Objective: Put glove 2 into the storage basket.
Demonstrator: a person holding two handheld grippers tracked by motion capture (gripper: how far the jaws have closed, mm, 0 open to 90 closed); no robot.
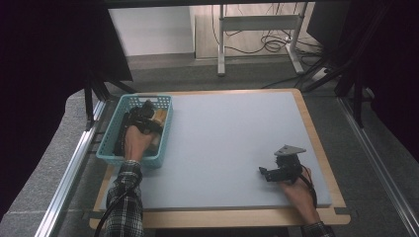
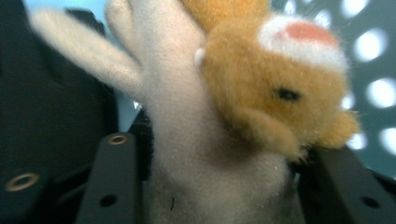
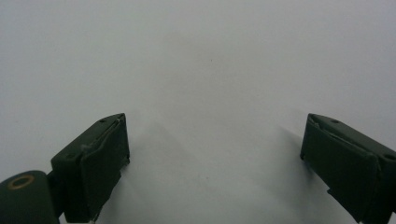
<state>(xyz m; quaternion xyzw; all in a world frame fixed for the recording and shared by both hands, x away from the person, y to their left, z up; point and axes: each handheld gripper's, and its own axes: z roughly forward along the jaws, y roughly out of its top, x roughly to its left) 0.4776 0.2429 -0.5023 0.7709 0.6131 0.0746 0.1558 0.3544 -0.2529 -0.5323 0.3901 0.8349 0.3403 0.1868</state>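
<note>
Basket (image 1: 112,143) first, seen from high up: it is a blue one with holes in its walls, and it sits at the left edge of the grey mat (image 1: 222,143). The left gripper (image 1: 143,116) is down inside the basket, with the person's left hand (image 1: 136,143) behind it. A soft toy (image 1: 160,116) lies in the basket too, touching the gripper. Far from the basket, near the right edge of the mat, the right gripper (image 1: 269,173) rests low over the mat in the right hand (image 1: 299,190).

Next, the left gripper view. The soft toy (image 2: 219,116) is white and orange and fluffy. It sits between the two black jaws. The jaws are partly apart, and the fur reaches both. The basket (image 2: 373,93) wall is right behind the toy.

Last, the right gripper view. The right gripper (image 3: 215,149) has its jaws wide apart, with nothing between them but mat (image 3: 210,60).
</note>
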